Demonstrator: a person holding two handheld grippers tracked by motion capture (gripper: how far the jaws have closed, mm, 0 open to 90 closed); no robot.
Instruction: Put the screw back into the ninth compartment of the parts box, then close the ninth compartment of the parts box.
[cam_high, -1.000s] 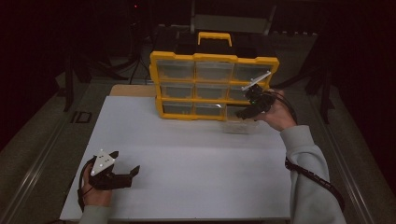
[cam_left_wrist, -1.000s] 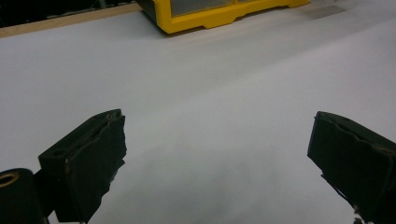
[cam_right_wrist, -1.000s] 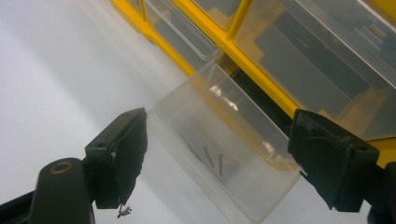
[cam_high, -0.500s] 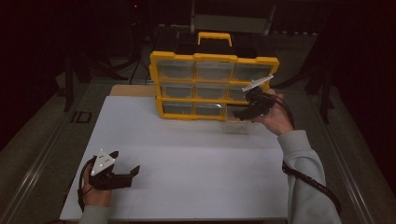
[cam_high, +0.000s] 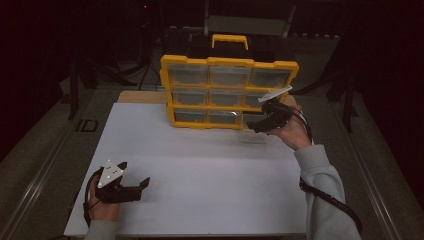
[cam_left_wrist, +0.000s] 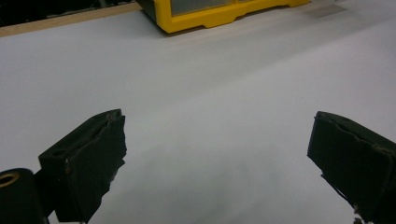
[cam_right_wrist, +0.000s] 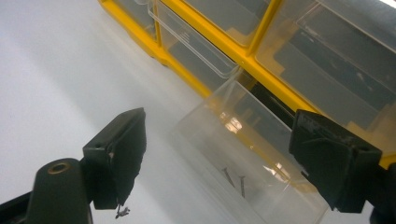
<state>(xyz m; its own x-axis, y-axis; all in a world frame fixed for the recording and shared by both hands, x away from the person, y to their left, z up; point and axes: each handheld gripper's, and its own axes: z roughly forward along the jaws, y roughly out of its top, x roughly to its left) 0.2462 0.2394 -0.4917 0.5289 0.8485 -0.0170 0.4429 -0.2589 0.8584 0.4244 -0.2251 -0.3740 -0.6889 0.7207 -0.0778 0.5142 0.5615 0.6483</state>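
A yellow organizer with clear plastic drawers stands upright at the back of the white table. Its bottom-right drawer is pulled out onto the table. My right gripper hovers just over that drawer, open. In the right gripper view the clear drawer lies between and beyond the wide-apart jaws of the right gripper, with a few small dark nails inside. My left gripper rests open near the front left. The left gripper has only bare white table between its jaws.
The organizer has a yellow carry handle on top and its other drawers are closed. A wooden strip edges the table's back left. The organizer's yellow base is far ahead in the left gripper view. Dark floor surrounds the table.
My right gripper has shifted slightly left and down toward the pulled-out drawer. The left gripper has stayed still.
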